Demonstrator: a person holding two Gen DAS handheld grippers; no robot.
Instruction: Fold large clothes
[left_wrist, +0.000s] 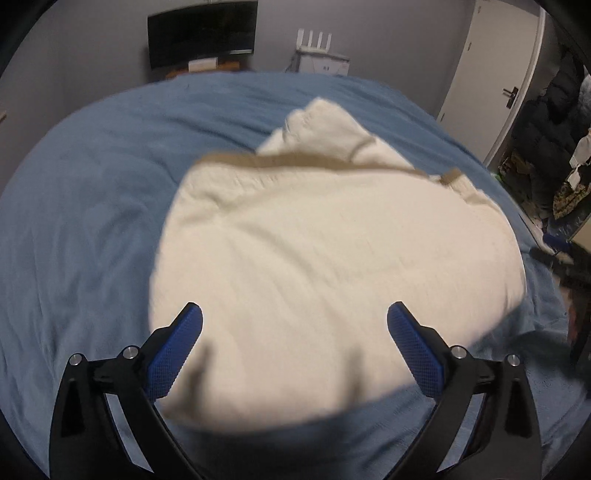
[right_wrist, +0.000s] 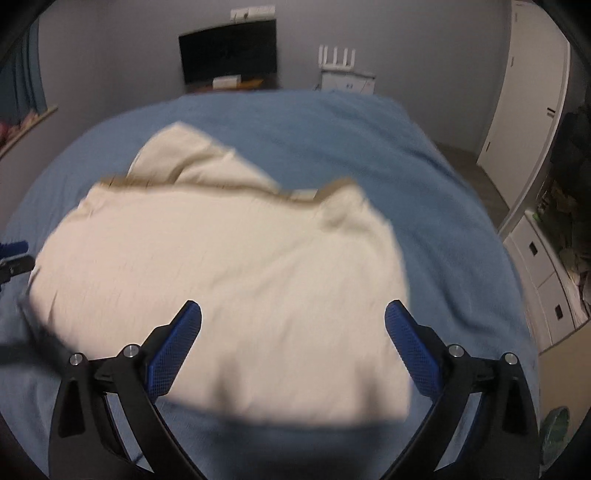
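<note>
Left tool (left_wrist: 294, 314): blue-padded fingers (left_wrist: 177, 354) spread wide, nothing between them, hovering over the near edge of the cream garment (left_wrist: 332, 258). No contact with the cloth visible.

Right tool (right_wrist: 293, 314): same state, fingers (right_wrist: 413, 350) wide apart, gripping nothing, above the near-right part of the garment. In the right wrist view the left tool's blue tip shows at the far left edge, just beside the garment's left side; in the left wrist view the right tool shows as a dark blur at the right edge.

Garment lies on the blue bed cover (left_wrist: 92, 203), roughly centred left-right, nearer the near edge of the bed. Looks partly folded: a broad flat cream panel in front, a tan trim band (left_wrist: 295, 162) running across its far edge, and a further cream section bunched up beyond the band. Right far corner of the panel is rumpled. Both views motion-blurred, so fabric detail is not readable.

Beyond the bed: grey wall, dark monitor (right_wrist: 229, 51) on a low surface, a white router (right_wrist: 337, 59) with upright antennas on a white box to its right. White door (left_wrist: 491, 74) at far right in the left wrist view; white cupboards and drawers (right_wrist: 539, 266) along the right in the right wrist view.
</note>
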